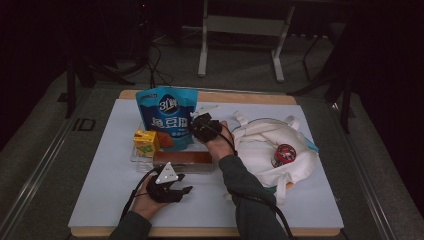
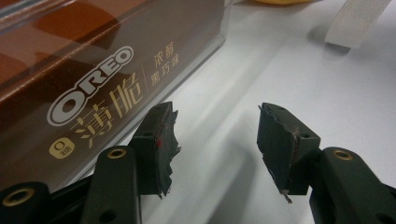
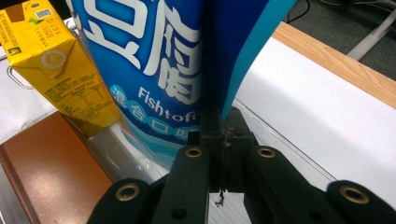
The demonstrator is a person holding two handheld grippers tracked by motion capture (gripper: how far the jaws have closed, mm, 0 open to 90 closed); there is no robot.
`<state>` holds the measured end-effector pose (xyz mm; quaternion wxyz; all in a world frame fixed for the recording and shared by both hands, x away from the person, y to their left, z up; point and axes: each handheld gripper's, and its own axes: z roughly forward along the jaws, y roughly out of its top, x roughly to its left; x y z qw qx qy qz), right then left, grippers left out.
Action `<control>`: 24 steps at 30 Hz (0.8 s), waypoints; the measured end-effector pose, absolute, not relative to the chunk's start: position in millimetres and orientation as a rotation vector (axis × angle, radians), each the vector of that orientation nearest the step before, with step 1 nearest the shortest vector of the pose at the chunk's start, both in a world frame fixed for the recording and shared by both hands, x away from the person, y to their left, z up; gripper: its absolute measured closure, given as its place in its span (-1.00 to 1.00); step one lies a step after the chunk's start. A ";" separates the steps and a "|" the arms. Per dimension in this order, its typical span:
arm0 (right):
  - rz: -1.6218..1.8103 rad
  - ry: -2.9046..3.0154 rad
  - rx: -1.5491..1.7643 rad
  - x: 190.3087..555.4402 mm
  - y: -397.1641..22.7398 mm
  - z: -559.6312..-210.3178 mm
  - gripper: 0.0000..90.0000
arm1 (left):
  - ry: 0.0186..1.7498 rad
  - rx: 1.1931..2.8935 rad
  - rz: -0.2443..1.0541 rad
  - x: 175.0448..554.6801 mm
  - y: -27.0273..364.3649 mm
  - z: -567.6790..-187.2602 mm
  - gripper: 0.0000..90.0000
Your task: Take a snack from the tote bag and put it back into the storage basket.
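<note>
the left hand-held gripper [image 1: 172,186] is resting low at the near edge of the tabletop [image 1: 100,195], its jaws standing apart with nothing between them. just beyond it, the brown oreo box [image 1: 182,159] is lying flat in a clear tray [image 1: 136,159].

farther in, the right hand-held gripper [image 1: 200,125] is reaching to the blue fish tofu pouch [image 1: 167,116], which is standing upright in the tray beside a yellow drink carton [image 1: 146,142]. its jaws are pressed together on the pouch's right side edge. judged from this, the grasp is made but the lift is not yet done; all three packs are sitting in the tray. to the right, a white cloth bag [image 1: 270,150] is lying with a red round item [image 1: 284,154] resting on it; it may be the destination, though that is uncertain.

view differences:
- the right gripper view is showing the pinch itself: the jaws meeting on the thin edge of the pouch [image 3: 154,70], with the carton [image 3: 60,70] touching its side.
- the left gripper view is showing the open gap over bare tabletop and the box lettering [image 2: 93,102].
- the high view is giving the overall layout and the bag.
</note>
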<state>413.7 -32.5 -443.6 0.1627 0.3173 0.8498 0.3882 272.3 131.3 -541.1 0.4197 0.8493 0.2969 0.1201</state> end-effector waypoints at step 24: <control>1.094 2.488 0.768 402.2 -50.9 -424.0 0.70 | 0.747 2.126 0.288 273.1 131.6 -541.2 0.03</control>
